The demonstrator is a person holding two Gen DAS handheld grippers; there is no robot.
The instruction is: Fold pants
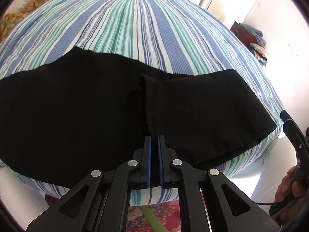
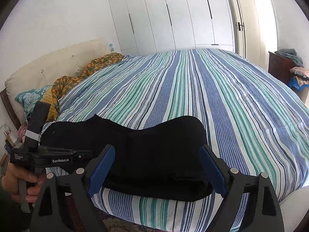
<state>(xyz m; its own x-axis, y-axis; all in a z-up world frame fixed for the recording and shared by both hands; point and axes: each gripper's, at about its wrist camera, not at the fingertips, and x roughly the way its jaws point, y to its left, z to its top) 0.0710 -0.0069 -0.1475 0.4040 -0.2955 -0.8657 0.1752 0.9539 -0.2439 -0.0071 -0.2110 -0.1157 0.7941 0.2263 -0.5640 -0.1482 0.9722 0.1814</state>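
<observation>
Pants (image 1: 81,104), black, are lying across the near edge of the bed (image 1: 135,29), already doubled over at the right end. Left tool (image 1: 154,137) is pinching a raised ridge of the cloth near the middle, its blue pads almost together; how many layers are caught cannot be told against the black fabric. Right tool (image 2: 156,172) is standing wide apart and holding nothing, with the folded end lying beyond its pads. For a clean fold, the right tool should be taking the near edge through all layers before lifting, both tools carrying level so the edges are meeting squarely.
</observation>
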